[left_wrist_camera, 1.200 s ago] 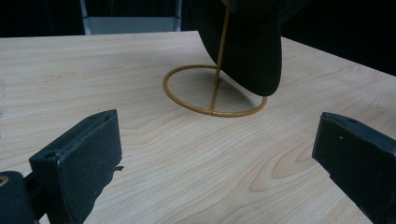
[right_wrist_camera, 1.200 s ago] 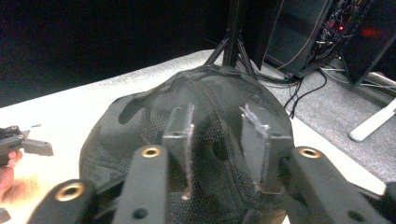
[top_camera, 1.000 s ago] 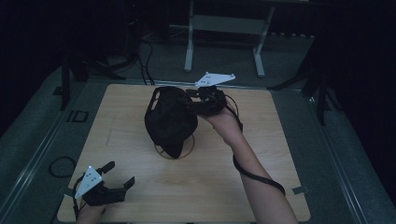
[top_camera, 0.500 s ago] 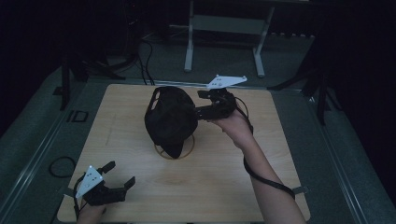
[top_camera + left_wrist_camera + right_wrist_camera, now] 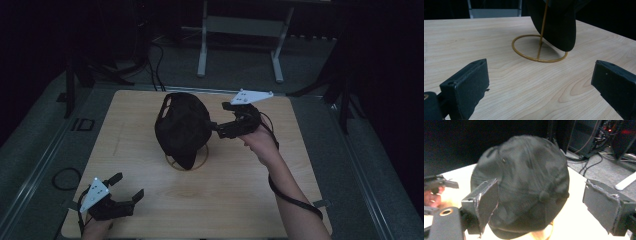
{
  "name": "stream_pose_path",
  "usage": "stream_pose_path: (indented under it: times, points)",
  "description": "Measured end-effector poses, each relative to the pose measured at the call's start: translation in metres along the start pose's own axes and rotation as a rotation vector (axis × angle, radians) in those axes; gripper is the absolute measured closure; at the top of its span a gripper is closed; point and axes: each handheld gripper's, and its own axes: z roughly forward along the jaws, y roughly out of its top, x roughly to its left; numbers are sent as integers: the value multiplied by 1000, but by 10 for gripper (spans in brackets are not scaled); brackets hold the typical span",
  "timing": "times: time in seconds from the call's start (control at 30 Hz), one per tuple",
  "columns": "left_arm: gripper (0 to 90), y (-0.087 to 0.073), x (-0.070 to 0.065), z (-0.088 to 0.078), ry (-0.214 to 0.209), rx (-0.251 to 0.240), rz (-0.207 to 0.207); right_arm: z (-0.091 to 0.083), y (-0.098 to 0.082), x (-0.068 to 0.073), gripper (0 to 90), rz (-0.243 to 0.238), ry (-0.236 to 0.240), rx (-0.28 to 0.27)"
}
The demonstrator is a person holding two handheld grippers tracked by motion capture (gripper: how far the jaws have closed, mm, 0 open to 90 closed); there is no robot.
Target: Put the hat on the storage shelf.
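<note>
Hanging on a thin gold wire stand (image 5: 541, 37) near the middle of the wooden counter (image 5: 235, 195), the black cap (image 5: 182, 127) sat with its brim pointing down toward the stand's ring base. The right hand-held gripper (image 5: 220, 131) had drawn back toward 3 o'clock since a second earlier, when it reached over the cap's top; its jaws now stood apart just beside the cap's right side, holding nothing. In the right gripper view the cap (image 5: 524, 182) lay between and beyond the two spread jaws, its top button facing the camera. The left hand-held gripper (image 5: 125, 187) had stayed at the counter's 7 o'clock corner, jaws wide open and empty, well apart from the cap. The left gripper view showed the stand's ring and the cap's brim (image 5: 560, 27) ahead of it.
</note>
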Motion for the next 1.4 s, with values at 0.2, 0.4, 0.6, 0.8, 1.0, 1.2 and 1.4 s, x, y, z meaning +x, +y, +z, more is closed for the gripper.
stream_pose_path:
  times: [0.2, 0.4, 0.6, 0.8, 1.0, 1.2, 1.4]
  points:
    - [20, 0, 0, 0, -1, 0, -1, -7, -15, -7, 132, -2, -29, -5]
    - [20, 0, 0, -1, 0, 0, 1, -12, -28, -10, 132, 4, -41, 5]
    - [20, 0, 0, -1, 2, 0, 3, -15, -41, -10, 132, 3, -47, 11]
    - [20, 0, 0, -1, 0, 0, 3, -15, -58, -10, 132, 6, -48, 30]
    - [20, 0, 0, -1, 2, 0, 5, -14, -77, -10, 132, 22, -39, 43]
    - [20, 0, 0, -1, 1, -3, 4, -12, -93, -9, 132, 14, -41, 50]
    - [20, 0, 0, -1, 3, -4, 5, -10, -111, -11, 134, 27, -30, 65]
